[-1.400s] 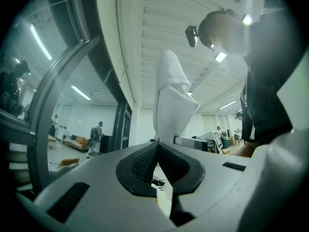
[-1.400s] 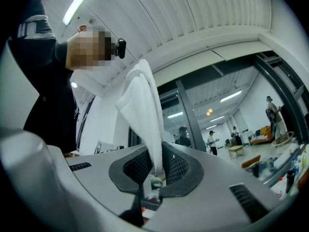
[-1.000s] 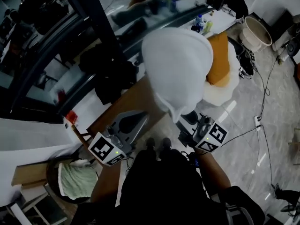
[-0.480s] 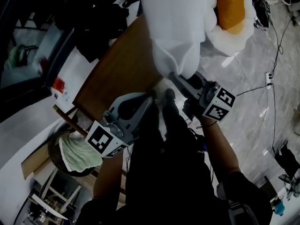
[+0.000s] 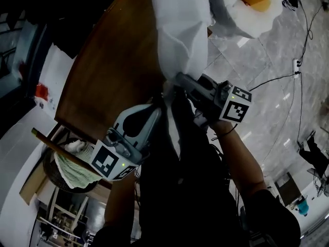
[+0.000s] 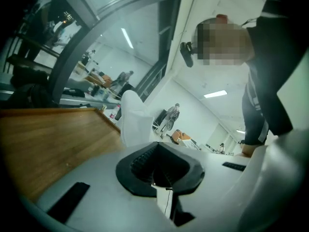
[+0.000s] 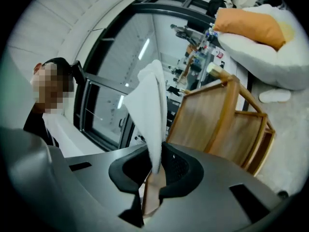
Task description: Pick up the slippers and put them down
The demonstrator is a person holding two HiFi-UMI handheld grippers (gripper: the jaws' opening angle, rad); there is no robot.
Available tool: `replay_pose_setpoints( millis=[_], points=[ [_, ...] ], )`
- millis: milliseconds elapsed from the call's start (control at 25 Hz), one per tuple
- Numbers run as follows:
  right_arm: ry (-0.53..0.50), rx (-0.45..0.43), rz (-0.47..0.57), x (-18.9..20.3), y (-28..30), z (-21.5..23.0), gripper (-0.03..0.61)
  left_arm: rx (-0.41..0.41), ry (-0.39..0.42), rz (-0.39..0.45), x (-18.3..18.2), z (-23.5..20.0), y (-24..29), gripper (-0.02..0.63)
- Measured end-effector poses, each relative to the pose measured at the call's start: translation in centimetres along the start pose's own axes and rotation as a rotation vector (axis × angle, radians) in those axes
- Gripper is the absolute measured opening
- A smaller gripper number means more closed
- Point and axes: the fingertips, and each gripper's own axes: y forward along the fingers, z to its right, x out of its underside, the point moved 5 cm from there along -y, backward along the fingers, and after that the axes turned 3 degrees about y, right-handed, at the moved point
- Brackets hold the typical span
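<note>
Slipper (image 5: 182, 30), white and limp, fills the upper middle of the head view by the wooden table (image 5: 110, 76) edge. The right gripper (image 5: 178, 80) is clamped on its lower end. The left gripper (image 5: 158, 107), lower centre, has its jaws together and seems empty. Best to lower it level onto a bare spot, then release.

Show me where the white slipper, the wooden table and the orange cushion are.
white slipper (image 5: 182, 30), head view, middle of its white cloth.
wooden table (image 5: 110, 71), head view, bare part of its top.
orange cushion (image 7: 246, 27), right gripper view, middle of its orange side.
</note>
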Motion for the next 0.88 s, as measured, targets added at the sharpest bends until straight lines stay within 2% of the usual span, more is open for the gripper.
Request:
replay_pose_setpoints(
  millis=[160, 360, 720, 880],
  points=[
    [0.088, 0.023, -0.073, 2.8, -0.1, 2.3, 0.057, 0.006, -0.029, -0.010, 2.1, -0.6, 0.8, 0.011],
    [0.144, 0.033, -0.173, 4.4, 0.2, 3.6, 0.057, 0.007, -0.048, -0.016, 3.8, -1.0, 1.1, 0.011],
    [0.172, 0.050, -0.342, 5.9, 0.9, 3.7, 0.057, 0.002, -0.067, -0.005, 4.4, -1.1, 1.4, 0.011],
    [0.197, 0.063, -0.375, 6.9, 0.8, 3.9, 0.058, -0.002, -0.073, -0.002, 4.8, -1.2, 1.2, 0.011]
  ],
)
